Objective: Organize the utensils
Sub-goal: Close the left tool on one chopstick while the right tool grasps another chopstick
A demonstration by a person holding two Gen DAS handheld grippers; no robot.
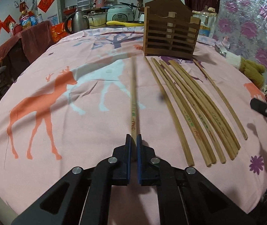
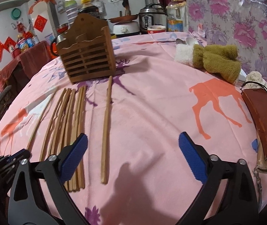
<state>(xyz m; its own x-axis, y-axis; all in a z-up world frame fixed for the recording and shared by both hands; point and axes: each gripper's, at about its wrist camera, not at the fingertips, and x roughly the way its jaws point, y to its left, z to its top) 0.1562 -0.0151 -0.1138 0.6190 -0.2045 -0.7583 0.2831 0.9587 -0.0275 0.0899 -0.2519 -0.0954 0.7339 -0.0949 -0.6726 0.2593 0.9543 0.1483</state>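
A big table (image 1: 58,168) has a pink cloth (image 1: 96,140) with orange and white deer on it. Near the far edge of the table stands a brown wooden holder (image 1: 170,35) with slats on its front. It stands upright, and its slots look empty from here.

A red-brown case (image 2: 262,120) lies at the right edge of the table. A fuzzy green and white cloth (image 2: 214,60) lies near the far right edge.

A row of wooden chopsticks (image 1: 195,110) lies flat on the cloth, in front of the holder. They lie close side by side, and their thin ends point at the holder. One more chopstick (image 1: 221,99) lies by itself on the right side of the row, a little apart.

The left gripper (image 1: 134,138) is closed tight on one chopstick (image 1: 133,97). Its blue pads (image 1: 128,150) squeeze the thick end. This chopstick points toward the holder, and its thin end looks blurry. It is to the left of the row, apart from the others.

The right gripper (image 2: 132,142) is wide open, and nothing is between its blue pads (image 2: 191,155). It is above the cloth near the front edge. The lone chopstick lies between its two fingers in the right wrist view, closer to the left finger.
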